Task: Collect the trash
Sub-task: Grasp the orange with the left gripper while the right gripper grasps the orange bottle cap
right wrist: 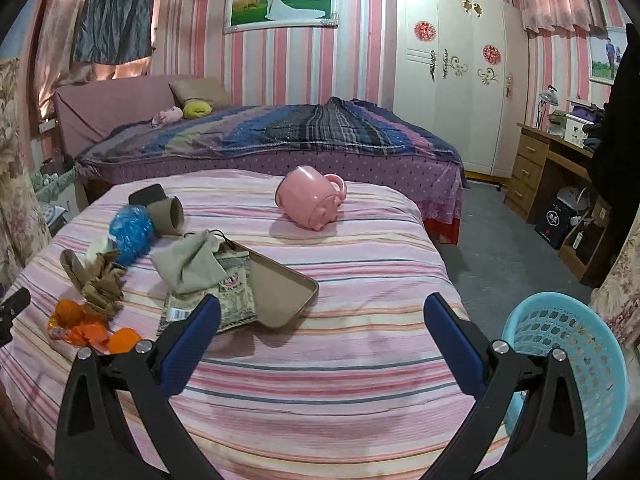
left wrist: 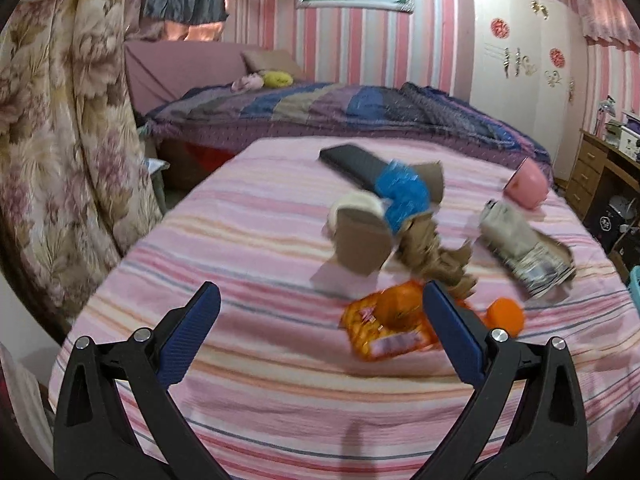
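Observation:
Trash lies on a pink striped cloth [left wrist: 248,248]: an orange snack wrapper [left wrist: 384,326], an orange cap [left wrist: 506,316], crumpled brown paper [left wrist: 432,256], a blue plastic wad [left wrist: 402,194], a cardboard tube [left wrist: 434,182] and a printed packet [left wrist: 528,248]. My left gripper [left wrist: 320,308] is open and empty, just in front of the wrapper. My right gripper [right wrist: 322,318] is open and empty over the near cloth [right wrist: 340,380], right of the wrapper [right wrist: 76,326] and packet [right wrist: 224,296]. A light blue basket [right wrist: 576,368] stands at the right.
A pink mug [right wrist: 312,196] lies on its side at the far edge. A tan tray [right wrist: 280,292] and grey cloth [right wrist: 188,260] rest on the packet. A dark flat case [left wrist: 352,160] lies behind the tube. A bed [right wrist: 280,132], wardrobe [right wrist: 452,80] and desk [right wrist: 548,164] stand beyond.

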